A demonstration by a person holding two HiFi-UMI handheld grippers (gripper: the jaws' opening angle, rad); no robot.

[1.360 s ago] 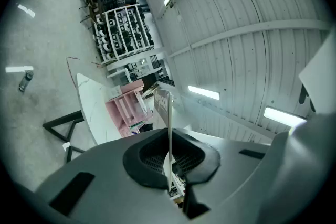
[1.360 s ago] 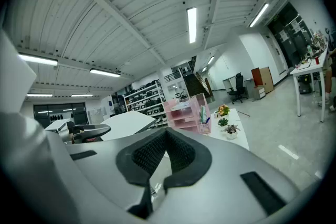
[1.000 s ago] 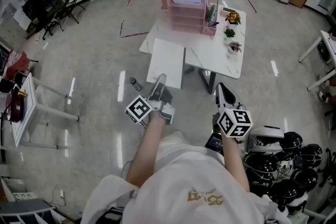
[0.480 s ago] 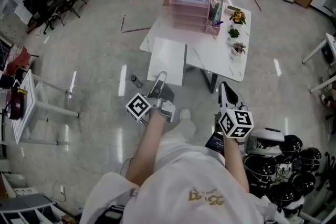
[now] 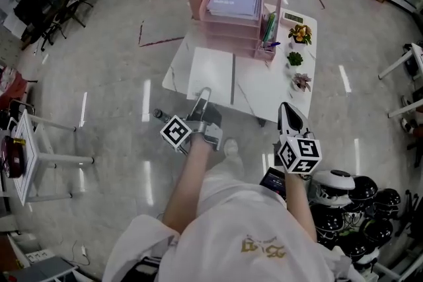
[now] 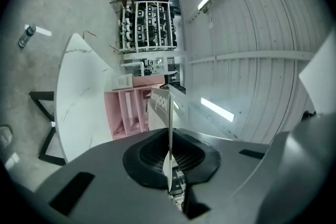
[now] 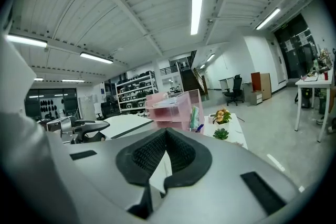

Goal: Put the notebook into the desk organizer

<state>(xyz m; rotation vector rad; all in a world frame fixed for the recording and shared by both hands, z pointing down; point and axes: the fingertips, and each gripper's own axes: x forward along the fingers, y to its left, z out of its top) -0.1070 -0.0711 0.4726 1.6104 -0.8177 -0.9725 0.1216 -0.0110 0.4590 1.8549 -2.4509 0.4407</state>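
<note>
At the left gripper (image 5: pixel 202 101), the notebook (image 5: pixel 211 72) looks thin, white.

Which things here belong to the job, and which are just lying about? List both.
Job:
- notebook, clamped in the left hand-held gripper
- pink desk organizer

Lying about:
- potted plants
- bottle on the floor
- helmets

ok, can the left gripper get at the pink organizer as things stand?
Probably yes. The left gripper, jaws shut on the notebook, faces the organizer across bare table; the plants stand off to the right. It may need a further reach.
</note>
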